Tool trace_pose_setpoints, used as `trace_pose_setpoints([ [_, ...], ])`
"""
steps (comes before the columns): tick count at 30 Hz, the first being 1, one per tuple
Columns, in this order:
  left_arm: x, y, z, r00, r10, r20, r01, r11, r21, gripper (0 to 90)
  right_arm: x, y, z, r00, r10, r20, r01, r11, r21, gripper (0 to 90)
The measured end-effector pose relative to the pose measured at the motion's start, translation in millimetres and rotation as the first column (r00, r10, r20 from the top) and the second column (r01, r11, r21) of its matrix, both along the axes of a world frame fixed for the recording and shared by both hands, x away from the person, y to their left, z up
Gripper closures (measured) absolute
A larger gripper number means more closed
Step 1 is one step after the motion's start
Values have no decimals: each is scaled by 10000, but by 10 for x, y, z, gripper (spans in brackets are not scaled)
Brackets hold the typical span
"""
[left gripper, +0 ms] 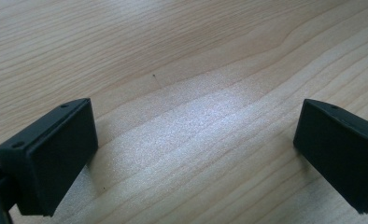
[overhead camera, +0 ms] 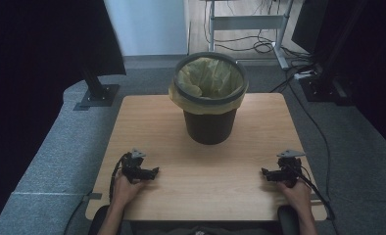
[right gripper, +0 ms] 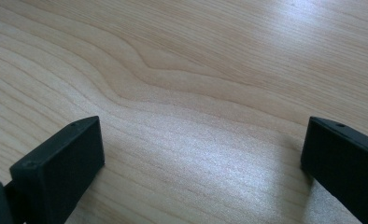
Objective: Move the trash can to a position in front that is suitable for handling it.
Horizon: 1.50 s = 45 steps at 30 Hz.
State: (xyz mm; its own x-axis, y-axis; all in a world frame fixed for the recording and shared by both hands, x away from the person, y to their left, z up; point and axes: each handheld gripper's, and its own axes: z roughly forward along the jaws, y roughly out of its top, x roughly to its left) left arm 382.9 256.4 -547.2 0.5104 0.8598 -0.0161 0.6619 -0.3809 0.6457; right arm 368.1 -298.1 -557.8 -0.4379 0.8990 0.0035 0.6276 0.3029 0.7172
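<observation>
I am resting the left gripper (overhead camera: 154, 171) and right gripper (overhead camera: 264, 172) on the near part of the table (overhead camera: 152, 127), jaws spread wide and holding nothing, so I judge the work is only starting. The bin (overhead camera: 210, 98) with its yellow bag (overhead camera: 208, 76) is standing mid-table, well apart from both. Reaching it calls for moving forward and inward; nothing seems to be lying between, though the dim light is limiting certainty.

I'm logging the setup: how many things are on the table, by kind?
Bins: 1, a dark bin with a yellow liner.
Grippers: 2, the left gripper and the right gripper, both open and empty.
Total: 3 on the table.
</observation>
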Motion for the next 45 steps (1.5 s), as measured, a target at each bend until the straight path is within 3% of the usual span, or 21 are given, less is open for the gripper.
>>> trace_pose_setpoints([
  [17, 2, 2, 1, 10000, -29, -13, 29, 10000, -10, 0, -26, 31, 0, 9998, -191, -15, 191, 9998, 13, 0],
  [22, 25, 0, 22, 9996, -155, -226, 158, 9998, 115, 0, -26, 35, 0, 9999, -147, -6, 147, 9999, 19, 0],
  [28, 94, 40, 73, 9986, -244, -472, 241, 9997, -69, 13, -23, 86, 45, 9989, 215, -417, -222, 9996, -154, 0],
  [35, 241, 24, 254, 9985, -518, -161, 515, 9985, -159, 34, 57, 151, 194, 9989, 419, -227, -425, 9988, -261, 0],
  [45, 521, -129, 425, 9943, -1024, 304, 1027, 9947, -70, 0, 308, 332, 473, 9977, 625, 263, -630, 9978, 191, 0],
])
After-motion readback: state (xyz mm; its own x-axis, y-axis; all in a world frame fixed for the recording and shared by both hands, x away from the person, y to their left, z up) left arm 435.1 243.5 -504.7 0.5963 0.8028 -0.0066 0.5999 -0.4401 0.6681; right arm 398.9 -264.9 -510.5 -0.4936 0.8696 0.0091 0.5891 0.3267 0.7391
